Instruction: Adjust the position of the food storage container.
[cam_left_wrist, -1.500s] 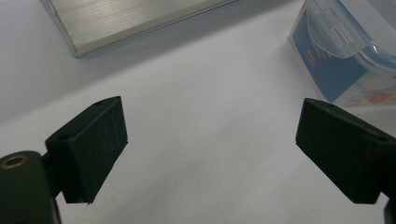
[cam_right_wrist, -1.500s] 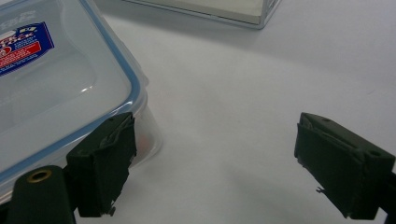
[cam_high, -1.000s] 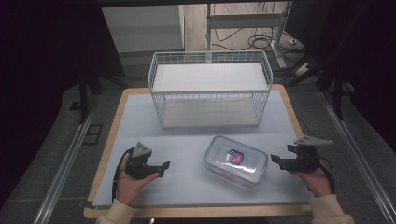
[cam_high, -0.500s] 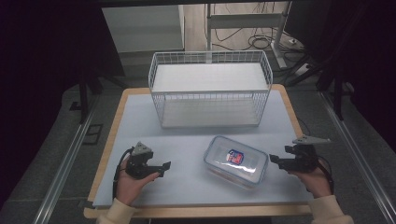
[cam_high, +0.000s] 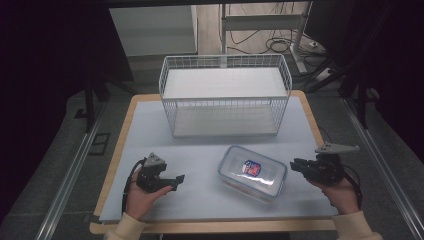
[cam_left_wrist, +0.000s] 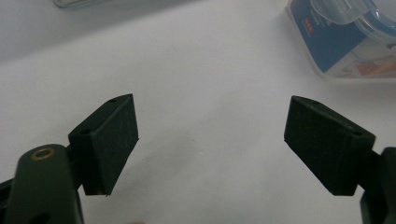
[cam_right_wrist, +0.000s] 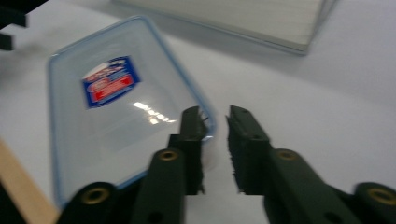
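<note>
White wire basket (cam_high: 225, 102) (upright) at table's (cam_high: 150, 120) back.

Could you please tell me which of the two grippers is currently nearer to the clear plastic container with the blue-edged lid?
The right gripper is nearer: it sits just beside the container's right end with nothing between its jaws. The left gripper rests farther off, to the container's left, across bare mat.
</note>
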